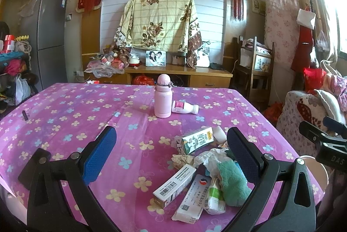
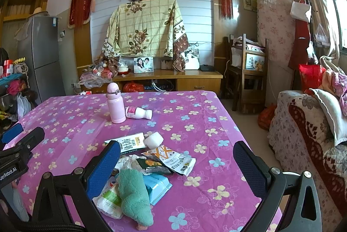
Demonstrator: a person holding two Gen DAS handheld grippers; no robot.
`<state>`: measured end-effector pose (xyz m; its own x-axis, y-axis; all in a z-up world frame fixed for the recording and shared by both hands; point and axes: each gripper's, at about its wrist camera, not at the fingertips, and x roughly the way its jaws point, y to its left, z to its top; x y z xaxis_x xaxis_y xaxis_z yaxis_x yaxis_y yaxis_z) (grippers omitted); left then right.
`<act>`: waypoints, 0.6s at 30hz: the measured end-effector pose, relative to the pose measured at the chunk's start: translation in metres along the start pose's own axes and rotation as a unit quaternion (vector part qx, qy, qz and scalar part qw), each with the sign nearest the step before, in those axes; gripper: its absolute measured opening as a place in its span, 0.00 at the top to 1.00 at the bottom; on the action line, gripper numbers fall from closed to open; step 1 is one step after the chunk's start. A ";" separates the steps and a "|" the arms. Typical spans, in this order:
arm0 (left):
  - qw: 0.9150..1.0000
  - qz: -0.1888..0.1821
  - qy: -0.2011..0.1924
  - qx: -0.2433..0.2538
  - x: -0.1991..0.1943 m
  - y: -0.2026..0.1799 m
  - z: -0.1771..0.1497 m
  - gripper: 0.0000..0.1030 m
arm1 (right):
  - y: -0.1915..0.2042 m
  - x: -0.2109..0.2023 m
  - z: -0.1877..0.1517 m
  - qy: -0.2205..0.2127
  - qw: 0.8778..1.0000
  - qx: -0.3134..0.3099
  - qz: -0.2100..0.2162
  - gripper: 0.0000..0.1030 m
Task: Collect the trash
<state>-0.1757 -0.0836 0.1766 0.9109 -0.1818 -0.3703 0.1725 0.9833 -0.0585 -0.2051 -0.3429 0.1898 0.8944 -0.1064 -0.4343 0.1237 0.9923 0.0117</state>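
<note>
Both pairs of tongs hang over the near edge of the desk point(image 1: 65, 106), which wears a pink cloth with little flowers. The left tongs point(image 1: 171, 151) are spread wide and grip nothing; the right tongs point(image 2: 176, 163) stand just as wide, also bare. The trash sits in a loose heap at the near right part of the desk: a green milk carton point(image 1: 197, 141) lying on its side, crumpled tissue point(image 1: 208, 156) just in front of it, a white medicine box point(image 1: 174, 187) with a barcode, a teal fuzzy cloth point(image 2: 134, 197) draped over a white wrapper point(image 2: 108, 201), a light blue packet point(image 2: 158, 187) beside that, and an orange-and-white snack wrapper point(image 2: 173, 159). Farther back, well apart from the heap, a pink flask point(image 1: 162, 99) stands upright with a small white bottle point(image 1: 185, 107) lying on its side just beside it
</note>
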 end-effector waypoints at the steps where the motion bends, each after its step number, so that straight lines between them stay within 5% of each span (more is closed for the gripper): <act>1: 1.000 0.001 0.000 0.001 0.000 0.000 0.000 0.01 | -0.001 0.000 0.000 0.001 1.000 -0.001 0.000 0.00; 18: 1.000 0.002 0.010 -0.001 0.005 0.001 0.002 0.01 | -0.003 0.000 -0.004 0.004 1.000 0.000 0.000 0.00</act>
<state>-0.1701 -0.0840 0.1761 0.9040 -0.1785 -0.3884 0.1689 0.9839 -0.0590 -0.2073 -0.3457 0.1860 0.8907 -0.1056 -0.4421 0.1231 0.9923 0.0110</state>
